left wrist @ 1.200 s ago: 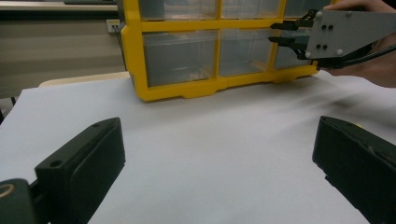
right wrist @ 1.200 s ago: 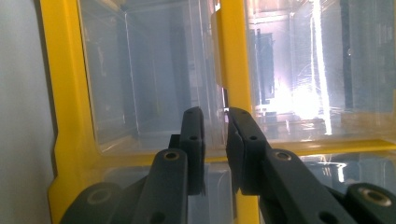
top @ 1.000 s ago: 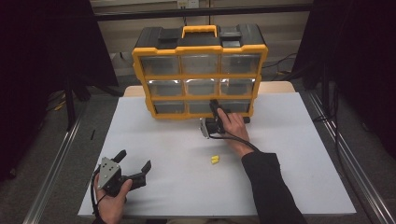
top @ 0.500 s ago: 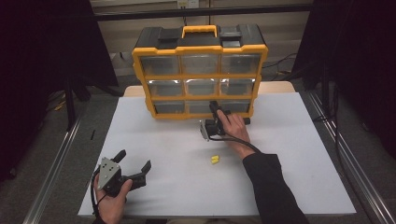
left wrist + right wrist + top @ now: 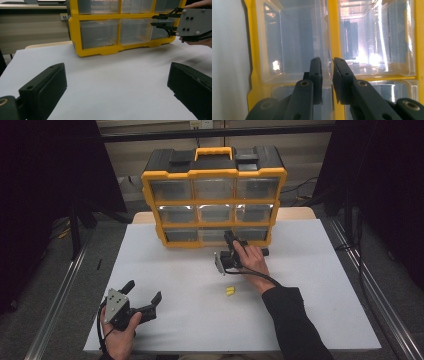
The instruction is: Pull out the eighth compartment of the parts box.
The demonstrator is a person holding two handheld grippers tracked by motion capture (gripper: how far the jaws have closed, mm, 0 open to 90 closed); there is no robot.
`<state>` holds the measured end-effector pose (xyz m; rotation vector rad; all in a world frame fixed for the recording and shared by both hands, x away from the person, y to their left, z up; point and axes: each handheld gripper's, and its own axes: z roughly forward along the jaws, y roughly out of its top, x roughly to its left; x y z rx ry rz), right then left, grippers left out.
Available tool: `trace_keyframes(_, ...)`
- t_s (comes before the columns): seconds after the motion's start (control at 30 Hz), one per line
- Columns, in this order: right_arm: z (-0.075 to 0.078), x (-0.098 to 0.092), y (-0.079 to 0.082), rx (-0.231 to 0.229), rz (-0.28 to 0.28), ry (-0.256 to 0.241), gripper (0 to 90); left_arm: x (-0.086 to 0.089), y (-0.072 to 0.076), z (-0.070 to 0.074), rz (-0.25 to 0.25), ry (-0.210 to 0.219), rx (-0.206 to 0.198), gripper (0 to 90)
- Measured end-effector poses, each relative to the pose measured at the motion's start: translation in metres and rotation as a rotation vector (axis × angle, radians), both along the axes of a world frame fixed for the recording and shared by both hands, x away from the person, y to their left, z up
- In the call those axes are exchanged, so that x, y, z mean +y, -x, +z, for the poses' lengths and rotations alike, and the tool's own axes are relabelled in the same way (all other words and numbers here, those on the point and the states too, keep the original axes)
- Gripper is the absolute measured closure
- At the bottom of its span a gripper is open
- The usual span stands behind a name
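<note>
A yellow-framed organizer (image 5: 214, 172) with clear drawers stands upright at the back of the white table (image 5: 310, 285). My right gripper (image 5: 229, 239), turned on its side, is at the bottom row, near the divider between the middle and right drawers. In the right gripper view its jaws are nearly together, pinching the clear drawer's (image 5: 294, 42) upper lip beside the yellow frame (image 5: 333, 30). The left gripper view shows the right gripper (image 5: 162, 22) against the organizer (image 5: 72, 30). My left gripper (image 5: 145, 291) rests at the table's front left, jaws wide apart and holding nothing.
A small yellow piece (image 5: 230, 291) lies on the table just in front of the right hand. The right forearm in a black sleeve (image 5: 290, 320) crosses the table's front right. Metal rails (image 5: 55, 305) run along both sides of the table.
</note>
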<state>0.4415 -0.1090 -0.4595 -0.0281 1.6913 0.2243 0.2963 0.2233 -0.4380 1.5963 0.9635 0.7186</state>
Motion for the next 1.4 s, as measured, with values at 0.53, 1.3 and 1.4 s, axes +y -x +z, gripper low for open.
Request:
trace_keyframes(0.53,0.001,0.0,0.009,-0.006,0.016,0.005,78.1,0.0,0.0,0.0,-0.002,0.013,-0.003,2.6)
trace_keyframes(1.3,-0.001,-0.001,0.026,-0.007,0.035,-0.002,78.1,0.0,0.0,0.001,-0.009,0.004,-0.011,2.6)
trace_keyframes(1.4,-0.001,-0.001,0.028,-0.012,0.037,-0.006,78.1,-0.001,0.0,0.001,-0.005,0.009,-0.008,2.6)
